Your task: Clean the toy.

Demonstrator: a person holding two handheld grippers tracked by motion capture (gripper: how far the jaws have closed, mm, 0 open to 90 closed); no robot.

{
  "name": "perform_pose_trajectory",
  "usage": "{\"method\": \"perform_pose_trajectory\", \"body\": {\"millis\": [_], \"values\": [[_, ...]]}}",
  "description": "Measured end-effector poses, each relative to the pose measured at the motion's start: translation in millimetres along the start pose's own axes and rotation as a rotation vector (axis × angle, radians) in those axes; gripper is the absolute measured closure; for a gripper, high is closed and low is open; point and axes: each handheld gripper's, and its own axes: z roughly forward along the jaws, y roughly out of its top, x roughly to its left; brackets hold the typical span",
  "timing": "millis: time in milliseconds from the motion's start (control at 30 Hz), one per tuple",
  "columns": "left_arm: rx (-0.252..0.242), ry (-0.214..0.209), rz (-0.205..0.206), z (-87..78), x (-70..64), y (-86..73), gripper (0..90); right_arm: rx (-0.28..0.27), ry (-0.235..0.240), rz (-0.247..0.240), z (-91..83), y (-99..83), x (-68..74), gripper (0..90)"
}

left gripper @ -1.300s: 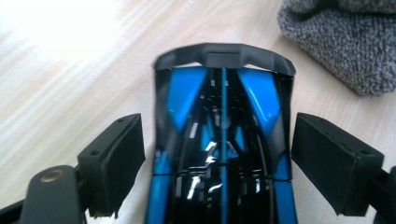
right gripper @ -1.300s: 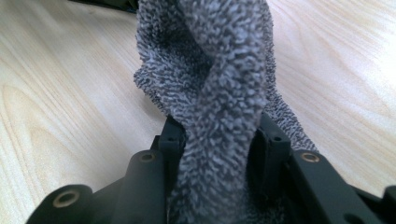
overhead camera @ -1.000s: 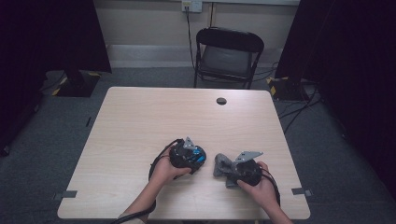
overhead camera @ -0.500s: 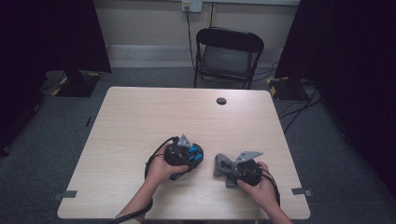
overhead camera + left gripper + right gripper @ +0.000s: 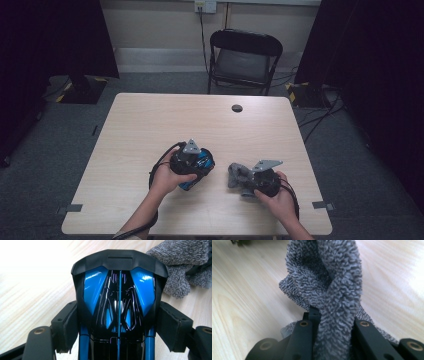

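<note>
Since a second ago the left gripper (image 5: 197, 170) has shifted slightly left. It clamps a glossy blue-and-black hard plastic object (image 5: 119, 297), rigid, likely slippery; side grip suits. The right gripper (image 5: 240, 176) pinches a soft grey terry cloth (image 5: 329, 285), near-centre table (image 5: 150, 120).

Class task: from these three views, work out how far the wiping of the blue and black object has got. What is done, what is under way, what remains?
Done: both pick-ups. The left gripper is clamped on the glossy blue and black object, and the right gripper pinches the grey terry cloth.
Under way: the two are held side by side above the table, cloth apart from the object.
Left: probably the wiping itself.
</note>
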Motion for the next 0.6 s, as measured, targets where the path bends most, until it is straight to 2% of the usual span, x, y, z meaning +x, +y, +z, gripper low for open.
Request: {"method": "perform_pose_trajectory", "body": {"millis": [267,400,433,567,600], "values": [[-0.022,-0.008,0.018,-9.6,0.2,4.5,25.6,-0.046,0.017,0.004,-2.3,12.8,2.9,76.7],[-0.036,-0.018,0.018,-14.5,1.1,7.3,25.6,-0.054,0.018,0.002,-2.4,15.7,3.7,76.7],[-0.036,-0.006,0.027,-15.3,0.7,8.1,25.5,-0.058,0.021,0.003,-2.2,16.4,3.7,76.7],[-0.039,-0.017,0.041,-18.0,-0.9,11.5,25.6,-0.065,0.021,0.004,-2.5,18.5,4.3,76.6],[-0.051,-0.010,0.031,-19.1,-0.6,12.6,25.6,-0.068,0.023,0.006,-2.6,18.8,4.1,76.6]]}}
